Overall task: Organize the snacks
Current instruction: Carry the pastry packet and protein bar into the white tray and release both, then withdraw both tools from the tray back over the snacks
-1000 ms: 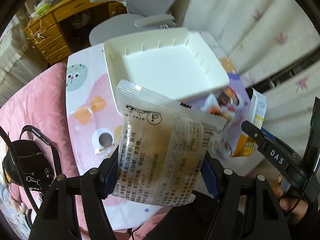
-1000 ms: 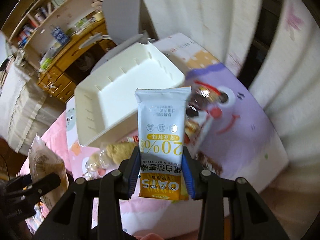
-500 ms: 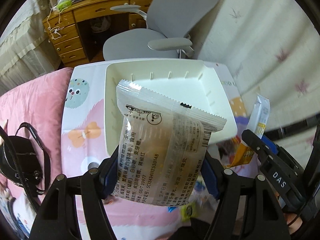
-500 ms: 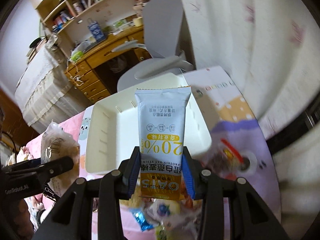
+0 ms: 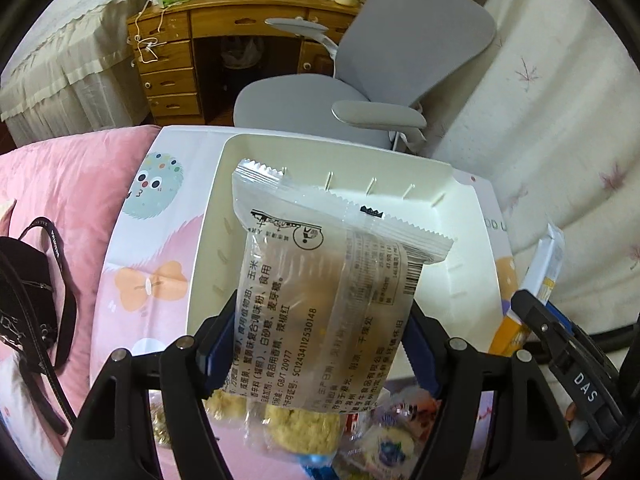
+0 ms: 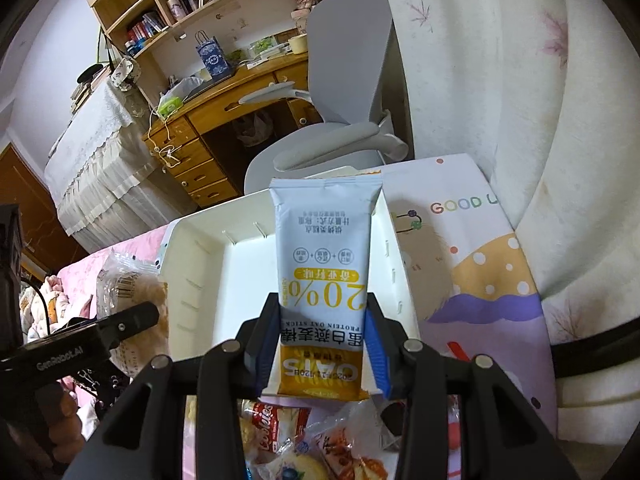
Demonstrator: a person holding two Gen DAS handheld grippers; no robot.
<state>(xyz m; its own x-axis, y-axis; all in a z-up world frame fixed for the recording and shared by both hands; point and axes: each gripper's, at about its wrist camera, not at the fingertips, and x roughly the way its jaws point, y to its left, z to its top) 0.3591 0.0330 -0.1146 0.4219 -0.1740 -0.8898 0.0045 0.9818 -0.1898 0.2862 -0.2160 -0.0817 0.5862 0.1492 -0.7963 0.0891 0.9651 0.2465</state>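
My left gripper [image 5: 316, 340] is shut on a clear snack packet with printed text [image 5: 320, 292], held upright over the near edge of an empty white bin [image 5: 460, 248]. My right gripper [image 6: 322, 348] is shut on a pale blue and yellow oat bar packet [image 6: 324, 268], held upright in front of the same white bin [image 6: 208, 272]. The right gripper with its oat bar shows at the right of the left wrist view [image 5: 560, 344]. The left gripper with its packet shows at the left of the right wrist view [image 6: 120, 320].
Several loose snack packets [image 6: 304, 444] lie on the patterned cloth [image 6: 480, 264] below the grippers, near the bin's front edge. A grey office chair [image 5: 360, 80] and a wooden desk [image 5: 224, 40] stand behind. A black bag [image 5: 28, 304] lies on the pink bedding at left.
Both grippers have tilted upward with their packets still held. The bin has dropped lower in both views and the chair and desk behind have come into sight.
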